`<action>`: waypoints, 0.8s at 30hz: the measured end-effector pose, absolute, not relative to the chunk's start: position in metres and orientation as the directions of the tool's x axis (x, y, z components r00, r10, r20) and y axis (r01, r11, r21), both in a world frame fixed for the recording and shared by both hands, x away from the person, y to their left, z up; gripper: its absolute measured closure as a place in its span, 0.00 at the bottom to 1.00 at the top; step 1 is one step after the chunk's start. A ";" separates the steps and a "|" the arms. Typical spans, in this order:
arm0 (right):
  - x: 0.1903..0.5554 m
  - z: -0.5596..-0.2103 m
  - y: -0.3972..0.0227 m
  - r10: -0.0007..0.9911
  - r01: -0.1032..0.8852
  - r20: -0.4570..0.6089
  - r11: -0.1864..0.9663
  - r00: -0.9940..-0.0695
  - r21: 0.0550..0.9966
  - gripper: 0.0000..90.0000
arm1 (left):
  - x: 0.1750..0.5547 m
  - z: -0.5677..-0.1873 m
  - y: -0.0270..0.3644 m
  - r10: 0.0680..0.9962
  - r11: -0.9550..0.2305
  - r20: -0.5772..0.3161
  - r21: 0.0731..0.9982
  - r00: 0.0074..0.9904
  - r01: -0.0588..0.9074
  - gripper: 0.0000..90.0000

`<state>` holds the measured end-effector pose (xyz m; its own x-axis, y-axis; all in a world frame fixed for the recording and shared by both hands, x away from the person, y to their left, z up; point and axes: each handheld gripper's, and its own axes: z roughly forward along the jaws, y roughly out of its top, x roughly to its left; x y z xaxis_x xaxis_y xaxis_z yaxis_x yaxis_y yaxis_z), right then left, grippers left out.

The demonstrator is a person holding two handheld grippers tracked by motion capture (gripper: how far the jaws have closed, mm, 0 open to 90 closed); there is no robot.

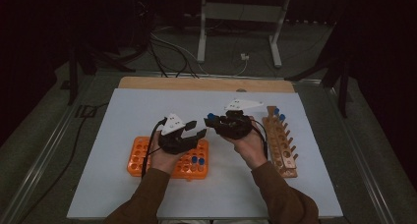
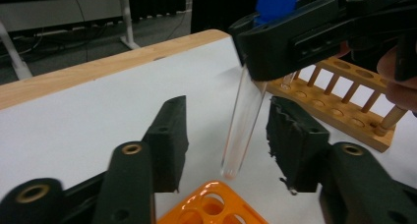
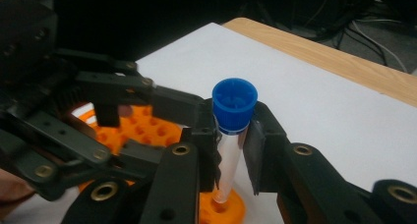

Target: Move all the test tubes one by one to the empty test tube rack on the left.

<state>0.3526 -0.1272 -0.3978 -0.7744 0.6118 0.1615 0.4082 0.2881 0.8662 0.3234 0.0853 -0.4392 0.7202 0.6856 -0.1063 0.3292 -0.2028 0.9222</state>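
Blue-capped tube (image 3: 230,130) in R gripper (image 3: 235,150) fingers

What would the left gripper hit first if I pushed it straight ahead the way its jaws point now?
Probably the clear test tube with the blue cap, shut in the right gripper. It hangs between the left gripper's pads without touching them. Beyond it lie the white mat and the wooden rack, though depth is unclear.

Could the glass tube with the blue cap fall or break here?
Maybe. The right tool grips the test tube only just below its blue cap, so the long end could swing. The left tool has open jaws on either side of it; closing off-centre might knock it. Its tip hangs above the orange rack and could catch the rim.
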 end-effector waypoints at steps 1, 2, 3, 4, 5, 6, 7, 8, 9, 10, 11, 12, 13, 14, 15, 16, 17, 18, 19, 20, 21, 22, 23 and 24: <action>0.352 -0.398 -0.125 0.607 0.407 0.164 0.287 -0.778 0.867 0.85 | 0.323 -0.439 0.085 0.683 -0.208 -0.100 0.923 0.724 0.324 0.64; 0.352 -0.398 -0.124 0.603 0.408 0.166 0.289 -0.780 0.866 0.85 | 0.323 -0.439 0.084 0.680 -0.211 -0.096 0.924 0.727 0.320 0.66; 0.351 -0.398 -0.122 0.600 0.409 0.170 0.287 -0.782 0.866 0.85 | 0.323 -0.440 0.084 0.678 -0.212 -0.096 0.924 0.729 0.319 0.69; 0.351 -0.398 -0.121 0.596 0.408 0.171 0.288 -0.785 0.866 0.85 | 0.323 -0.440 0.083 0.677 -0.216 -0.092 0.924 0.730 0.317 0.71; 0.350 -0.399 -0.120 0.593 0.408 0.172 0.290 -0.787 0.866 0.85 | 0.323 -0.440 0.083 0.674 -0.220 -0.088 0.924 0.734 0.312 0.73; 0.350 -0.399 -0.119 0.590 0.408 0.173 0.292 -0.788 0.865 0.85 | 0.323 -0.440 0.083 0.673 -0.222 -0.083 0.925 0.735 0.308 0.76; 0.350 -0.399 -0.118 0.588 0.408 0.174 0.292 -0.790 0.865 0.85 | 0.323 -0.440 0.083 0.670 -0.222 -0.081 0.926 0.738 0.304 0.77; 0.349 -0.399 -0.118 0.588 0.407 0.173 0.291 -0.790 0.866 0.85 | 0.323 -0.440 0.083 0.667 -0.223 -0.079 0.928 0.741 0.300 0.79; 0.350 -0.399 -0.118 0.587 0.408 0.175 0.291 -0.790 0.865 0.85 | 0.322 -0.441 0.083 0.663 -0.228 -0.076 0.927 0.745 0.297 0.81; 0.350 -0.399 -0.119 0.587 0.410 0.179 0.289 -0.790 0.865 0.85 | 0.322 -0.441 0.082 0.660 -0.233 -0.071 0.927 0.748 0.294 0.82; 0.350 -0.399 -0.119 0.587 0.412 0.181 0.288 -0.789 0.864 0.85 | 0.322 -0.441 0.082 0.659 -0.235 -0.069 0.927 0.749 0.292 0.84; 0.350 -0.399 -0.119 0.588 0.412 0.180 0.288 -0.789 0.864 0.85 | 0.322 -0.441 0.081 0.658 -0.238 -0.064 0.928 0.750 0.287 0.84; 0.349 -0.399 -0.119 0.588 0.413 0.181 0.288 -0.788 0.864 0.85 | 0.321 -0.441 0.080 0.657 -0.242 -0.058 0.928 0.752 0.282 0.85; 0.350 -0.399 -0.120 0.586 0.412 0.181 0.287 -0.790 0.865 0.84 | 0.320 -0.441 0.079 0.658 -0.242 -0.054 0.929 0.751 0.279 0.86; 0.349 -0.399 -0.121 0.583 0.410 0.184 0.282 -0.791 0.867 0.79 | 0.320 -0.441 0.079 0.662 -0.242 -0.052 0.929 0.748 0.278 0.86; 0.349 -0.399 -0.123 0.584 0.407 0.183 0.278 -0.791 0.870 0.73 | 0.320 -0.441 0.079 0.662 -0.239 -0.055 0.930 0.748 0.280 0.86; 0.349 -0.398 -0.124 0.587 0.401 0.179 0.273 -0.790 0.874 0.67 | 0.320 -0.441 0.080 0.662 -0.237 -0.059 0.930 0.747 0.283 0.86; 0.349 -0.398 -0.127 0.593 0.402 0.180 0.265 -0.785 0.877 0.60 | 0.321 -0.442 0.081 0.665 -0.231 -0.064 0.930 0.744 0.287 0.86; 0.349 -0.397 -0.129 0.597 0.402 0.183 0.255 -0.781 0.879 0.54 | 0.322 -0.442 0.082 0.669 -0.229 -0.066 0.929 0.740 0.290 0.86; 0.349 -0.397 -0.132 0.604 0.403 0.186 0.244 -0.775 0.882 0.50 | 0.322 -0.443 0.083 0.673 -0.227 -0.069 0.928 0.737 0.295 0.86; 0.349 -0.396 -0.135 0.615 0.404 0.189 0.232 -0.766 0.885 0.46 | 0.322 -0.443 0.085 0.676 -0.225 -0.072 0.927 0.733 0.299 0.86; 0.349 -0.396 -0.137 0.624 0.403 0.187 0.223 -0.758 0.887 0.42 | 0.322 -0.444 0.086 0.679 -0.219 -0.078 0.928 0.730 0.303 0.86; 0.349 -0.396 -0.140 0.634 0.401 0.183 0.218 -0.752 0.890 0.37 | 0.322 -0.444 0.088 0.681 -0.217 -0.084 0.926 0.728 0.309 0.86; 0.349 -0.396 -0.142 0.646 0.399 0.175 0.217 -0.743 0.891 0.31 | 0.322 -0.445 0.089 0.683 -0.212 -0.088 0.926 0.725 0.313 0.86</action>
<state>0.3490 -0.1421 -0.3961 -0.7430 0.6460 0.1752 0.3987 0.2168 0.8911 0.3224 0.0888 -0.4450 0.7253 0.6828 -0.0884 0.3128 -0.2124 0.9258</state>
